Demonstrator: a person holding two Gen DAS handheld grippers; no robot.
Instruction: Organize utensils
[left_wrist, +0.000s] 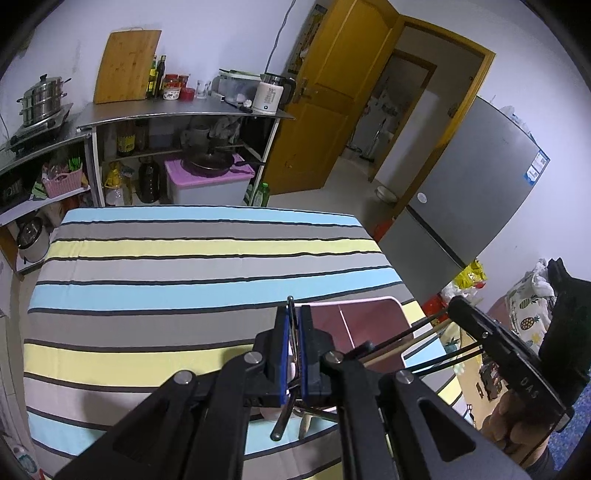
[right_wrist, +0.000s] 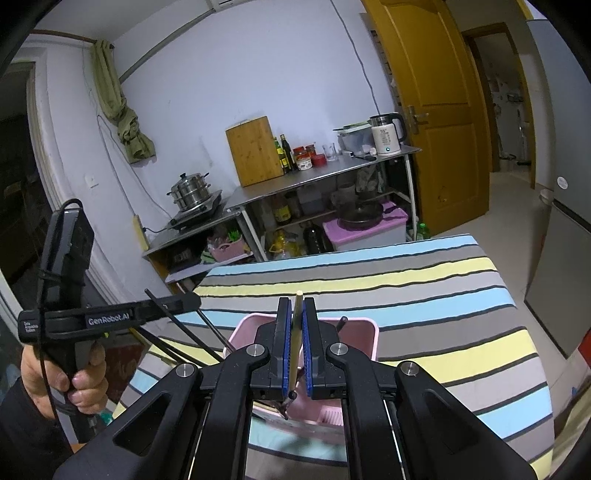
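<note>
Left gripper (left_wrist: 294, 314) clenched on a metal utensil (left_wrist: 281, 417), right gripper (right_wrist: 294, 306) clamping a chopstick (right_wrist: 296, 332): lower both straight into pink bin (right_wrist: 364, 341), no tilting.

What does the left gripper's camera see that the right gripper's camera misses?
Only the left wrist view shows the grey fridge and the left gripper shut on a thin metal utensil. Only the right wrist view shows the knotted green cloth and the right gripper clamping a wooden chopstick. Both share the striped tablecloth, pink bin and cutting board.
</note>
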